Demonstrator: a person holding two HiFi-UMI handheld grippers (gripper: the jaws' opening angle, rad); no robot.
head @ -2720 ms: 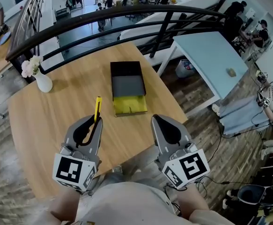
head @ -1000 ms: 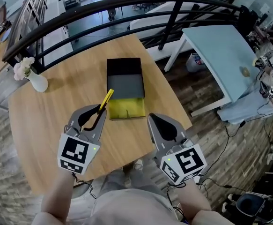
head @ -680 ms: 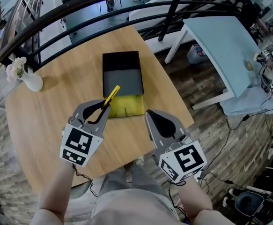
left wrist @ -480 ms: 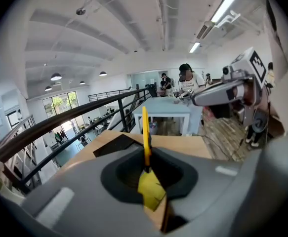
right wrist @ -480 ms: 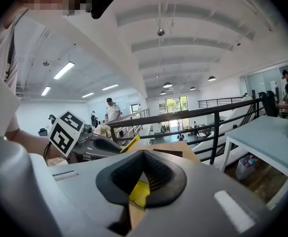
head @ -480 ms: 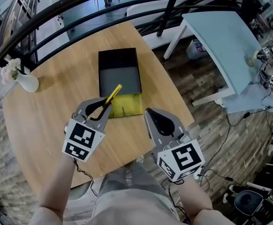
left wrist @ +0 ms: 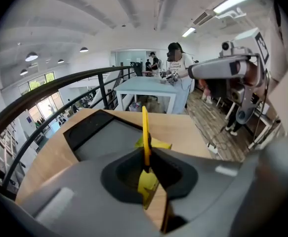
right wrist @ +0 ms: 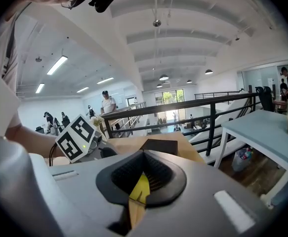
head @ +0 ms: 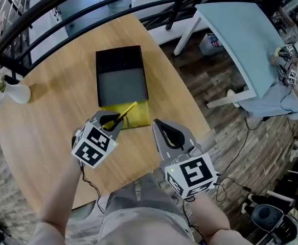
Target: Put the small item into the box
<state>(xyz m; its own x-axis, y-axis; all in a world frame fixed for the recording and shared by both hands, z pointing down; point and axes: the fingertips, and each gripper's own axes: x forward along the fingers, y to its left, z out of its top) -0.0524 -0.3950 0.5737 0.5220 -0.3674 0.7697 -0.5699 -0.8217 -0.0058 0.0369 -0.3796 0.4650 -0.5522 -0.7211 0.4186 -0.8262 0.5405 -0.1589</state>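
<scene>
Gripping the slim yellow item [head: 128,111], the left tool [head: 117,121] holds it slanted, tip over the yellow end of the box [head: 119,56] on the wooden worktop [head: 44,124]; the right tool [head: 157,125] hovers alongside, jaws together, empty.

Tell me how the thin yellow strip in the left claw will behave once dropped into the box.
The yellow strip stands straight out of the left claw without drooping, so probably stiff. Thin, so likely light. Being long, it may land slanted against the box wall.
</scene>
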